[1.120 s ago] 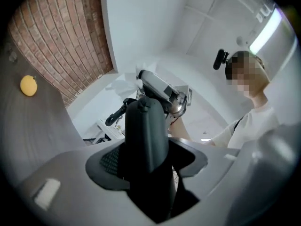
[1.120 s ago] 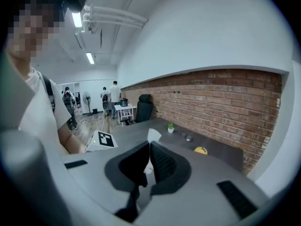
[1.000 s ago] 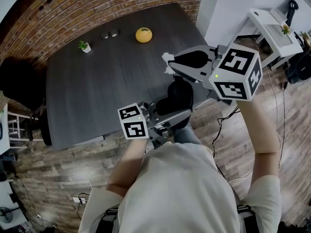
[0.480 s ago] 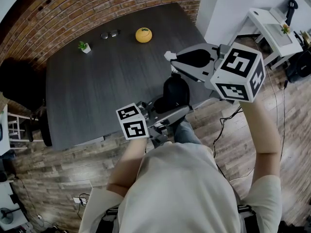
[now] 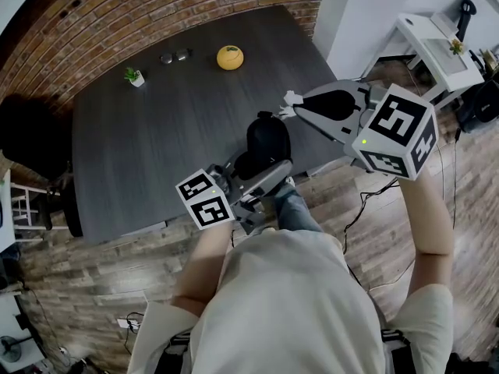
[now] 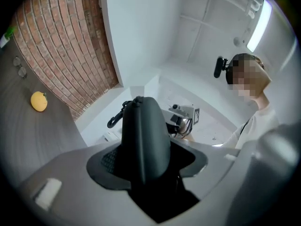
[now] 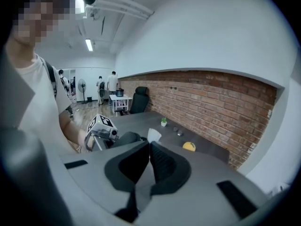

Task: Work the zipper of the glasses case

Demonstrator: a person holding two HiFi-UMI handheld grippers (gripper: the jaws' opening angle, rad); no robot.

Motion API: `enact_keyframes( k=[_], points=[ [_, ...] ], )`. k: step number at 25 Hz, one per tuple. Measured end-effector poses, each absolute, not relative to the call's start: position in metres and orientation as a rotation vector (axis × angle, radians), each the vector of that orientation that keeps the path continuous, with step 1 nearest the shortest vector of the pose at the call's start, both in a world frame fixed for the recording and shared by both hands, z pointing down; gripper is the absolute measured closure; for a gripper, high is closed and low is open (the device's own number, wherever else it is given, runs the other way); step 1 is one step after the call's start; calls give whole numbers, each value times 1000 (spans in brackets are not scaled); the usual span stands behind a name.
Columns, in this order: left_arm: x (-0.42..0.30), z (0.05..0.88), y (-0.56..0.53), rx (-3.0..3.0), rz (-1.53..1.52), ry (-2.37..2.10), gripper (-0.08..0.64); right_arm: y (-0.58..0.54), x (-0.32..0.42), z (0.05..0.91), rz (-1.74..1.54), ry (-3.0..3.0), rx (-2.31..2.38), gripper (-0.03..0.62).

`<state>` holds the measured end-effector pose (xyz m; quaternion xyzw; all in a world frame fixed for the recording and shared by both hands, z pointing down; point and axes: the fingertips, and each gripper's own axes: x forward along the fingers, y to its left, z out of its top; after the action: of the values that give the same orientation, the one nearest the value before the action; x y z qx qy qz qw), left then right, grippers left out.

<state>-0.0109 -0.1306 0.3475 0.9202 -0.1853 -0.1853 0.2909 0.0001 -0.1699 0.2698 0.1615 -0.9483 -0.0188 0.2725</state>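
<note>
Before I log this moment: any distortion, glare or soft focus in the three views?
Head view: fisheye bows the table edges; the light is even and the picture sharp. Left gripper view: dark round vignette, a ceiling lamp flares at upper right, and the close glasses case looks soft. Right gripper view: same vignette, the near jaws soft, the brick wall crisp.

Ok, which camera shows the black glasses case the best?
The left gripper view: the glasses case stands big and close in the middle, held in the left gripper, its clip showing. The head view shows it small, from above. The right gripper view catches only a dark bit past the shut right gripper.
</note>
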Motion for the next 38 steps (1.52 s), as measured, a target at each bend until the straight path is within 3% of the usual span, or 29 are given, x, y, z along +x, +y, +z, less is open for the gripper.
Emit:
enact_keyframes(
  k=[20, 38],
  points=[
    [-60, 327, -177, 2321, -732, -701, 293, -107, -7, 380, 332, -2640, 474, 581],
    [-48, 332, -180, 2277, -761, -700, 295, -72, -51, 418, 527, -2692, 304, 583]
  ],
)
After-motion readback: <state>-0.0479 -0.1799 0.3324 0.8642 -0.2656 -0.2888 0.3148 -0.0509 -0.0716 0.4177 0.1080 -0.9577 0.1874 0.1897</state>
